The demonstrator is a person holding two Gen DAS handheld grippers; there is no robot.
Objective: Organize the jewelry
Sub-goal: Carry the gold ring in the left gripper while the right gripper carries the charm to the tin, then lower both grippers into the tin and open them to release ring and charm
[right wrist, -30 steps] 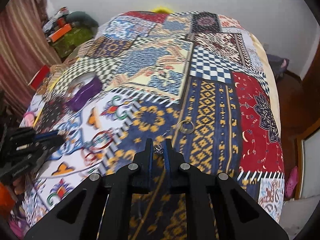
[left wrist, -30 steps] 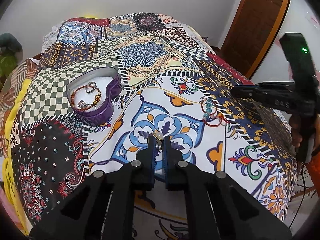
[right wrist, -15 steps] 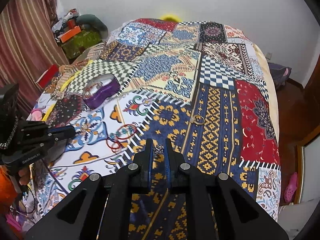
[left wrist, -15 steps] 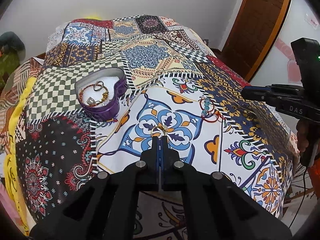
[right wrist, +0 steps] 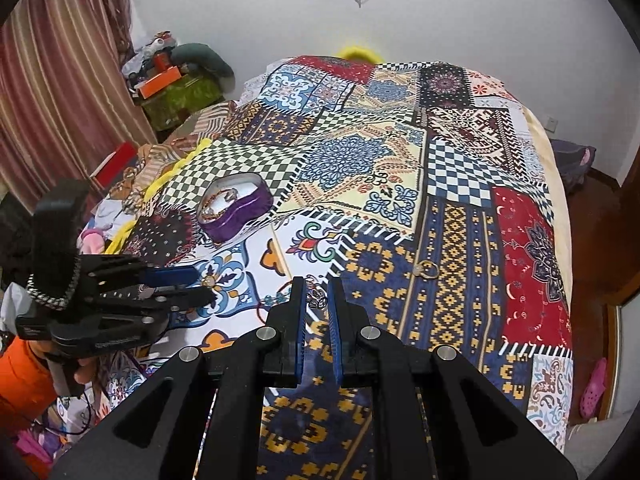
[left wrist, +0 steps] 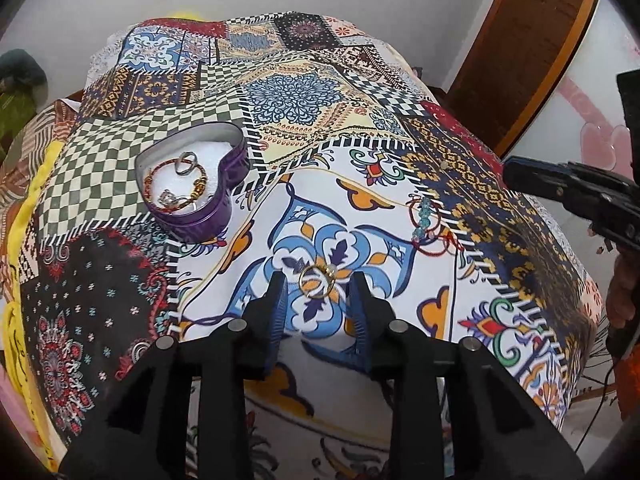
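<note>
Inside heart tin (left wrist: 224,204): bracelet (left wrist: 196,184), rings (left wrist: 186,163)

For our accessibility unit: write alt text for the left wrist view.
The open left gripper frames a gold ring lying on a patchwork bedspread. Farther left sits a purple heart-shaped tin holding jewelry; a red cord bracelet lies to the right.

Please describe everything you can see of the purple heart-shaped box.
The purple heart-shaped box is a lidless tin, as it looks, with glossy purple walls and a silvery rim. Its white inside holds a red and gold bracelet, a silver ring and a small jewelled piece. It stands upright on the patchwork bedspread, at the edge of the checkered patch. No gripper touches it.
</note>
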